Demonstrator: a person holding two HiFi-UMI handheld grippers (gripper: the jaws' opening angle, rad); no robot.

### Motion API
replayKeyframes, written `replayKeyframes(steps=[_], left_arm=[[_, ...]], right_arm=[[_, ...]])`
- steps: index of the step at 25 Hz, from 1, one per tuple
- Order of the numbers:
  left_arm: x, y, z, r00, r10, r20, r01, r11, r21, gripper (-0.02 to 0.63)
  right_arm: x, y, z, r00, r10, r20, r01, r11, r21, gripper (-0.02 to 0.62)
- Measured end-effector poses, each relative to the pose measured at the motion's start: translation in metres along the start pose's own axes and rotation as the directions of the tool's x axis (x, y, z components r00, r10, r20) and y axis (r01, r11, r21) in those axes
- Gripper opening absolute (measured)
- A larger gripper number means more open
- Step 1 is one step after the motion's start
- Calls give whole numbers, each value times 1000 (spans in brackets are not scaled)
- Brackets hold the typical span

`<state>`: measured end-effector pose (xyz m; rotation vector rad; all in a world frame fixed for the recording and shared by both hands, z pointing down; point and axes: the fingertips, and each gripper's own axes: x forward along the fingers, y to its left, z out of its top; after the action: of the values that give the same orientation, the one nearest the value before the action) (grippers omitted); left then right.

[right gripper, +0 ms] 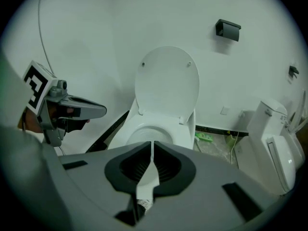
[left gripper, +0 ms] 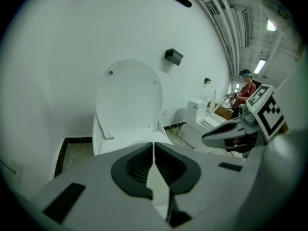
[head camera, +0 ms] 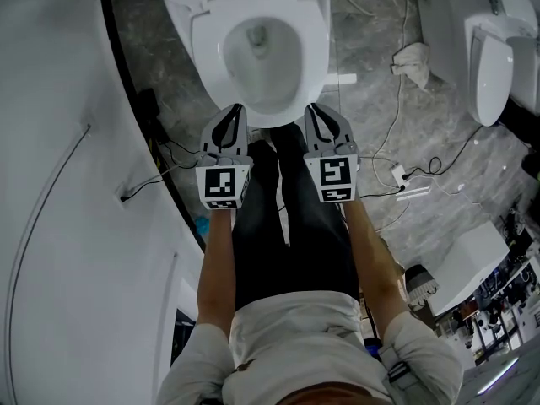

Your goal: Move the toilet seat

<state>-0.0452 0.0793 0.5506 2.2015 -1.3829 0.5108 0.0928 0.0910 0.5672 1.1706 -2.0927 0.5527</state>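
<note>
Left gripper [head camera: 234, 112] and right gripper [head camera: 313, 110], both clenched empty, hover near the front edge of the toilet seat [head camera: 314, 47]. The head view crops the raised lid [right gripper: 166, 81].

floor [head camera: 371, 74]: grey marbled tile under my feet | standing on it: white toilet [head camera: 314, 57] ahead of me, second toilet [head camera: 489, 70] to my right | loose between them: crumpled white cloth [head camera: 413, 59], thin cables [head camera: 435, 167]
</note>
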Motion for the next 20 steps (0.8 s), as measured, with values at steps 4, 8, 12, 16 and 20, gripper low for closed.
replayKeyframes(steps=[4,8,12,16,20], left_arm=[[7,4,-27,999,-2,-45,1,1000,-13,26],[12,7,-52,996,-11,-88,9,1000,-19,26],[14,9,-72,993,-7,-116,3,999,-32,26],[11,10,-82,991,-5,-130,-2,999,-48,26],[10,9,-86,991,-5,-131,-2,998,-56,26]], right_arm=[[14,2,-19,999,2,-38,-2,1000,-21,25],[30,15,-35,996,46,-79,-52,996,-77,27],[47,35,-56,982,117,-151,-138,981,-137,124],[64,56,-79,959,182,-219,-226,953,-200,152],[80,74,-101,929,237,-286,-313,913,-262,165]])
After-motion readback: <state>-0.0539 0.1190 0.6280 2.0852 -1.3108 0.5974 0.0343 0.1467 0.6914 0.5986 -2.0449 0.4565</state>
